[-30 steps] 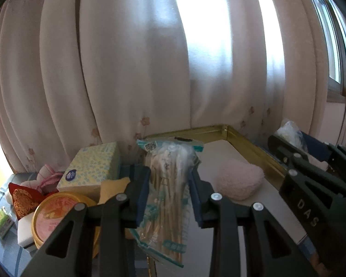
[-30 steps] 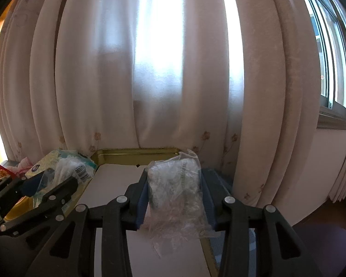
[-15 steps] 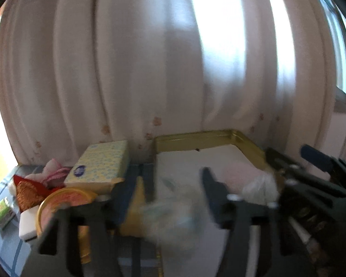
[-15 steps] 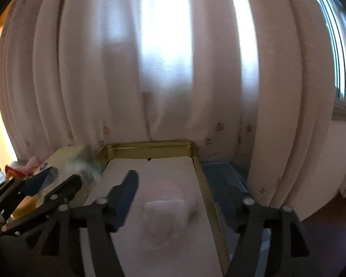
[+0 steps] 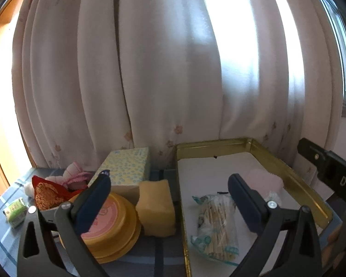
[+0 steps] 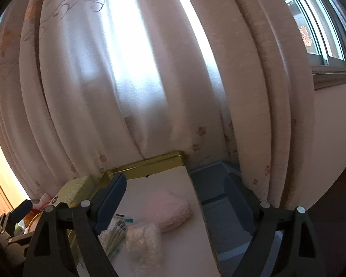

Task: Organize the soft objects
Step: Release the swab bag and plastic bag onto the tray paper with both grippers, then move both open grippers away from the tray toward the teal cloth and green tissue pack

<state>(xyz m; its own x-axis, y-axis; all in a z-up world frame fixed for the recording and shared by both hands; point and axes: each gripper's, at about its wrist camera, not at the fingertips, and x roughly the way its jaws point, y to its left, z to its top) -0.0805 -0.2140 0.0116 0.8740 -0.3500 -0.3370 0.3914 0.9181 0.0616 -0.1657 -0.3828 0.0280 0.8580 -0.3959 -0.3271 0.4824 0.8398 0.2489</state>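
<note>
Both tongs, left [image 5: 168,198] and right [image 6: 175,200], having just been opening, now gaping apart with nothing between. Swab pack [image 5: 216,226] and clear bag [image 6: 143,240] lying in tray [image 5: 295,177], near pink puff [image 6: 170,207]. Risking snagging bags while pulling back; sponge [image 5: 155,207] waiting on bench.

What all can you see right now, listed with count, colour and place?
tray: one, gold rim, white floor, right.
swab packet: one, clear, teal trim, in tray.
clear bag: one, in tray beside packet.
fluffy puff: one, pink, in tray.
sponge: one, yellow, left of tray.
round tin: one, yellow, pink lid, left of sponge.
tissue box: one, yellow, blue dots, behind tin.
curtain: white, behind.
left gripper: black, open, just been opening, empty.
right gripper: black, open, just been opening, empty.
</note>
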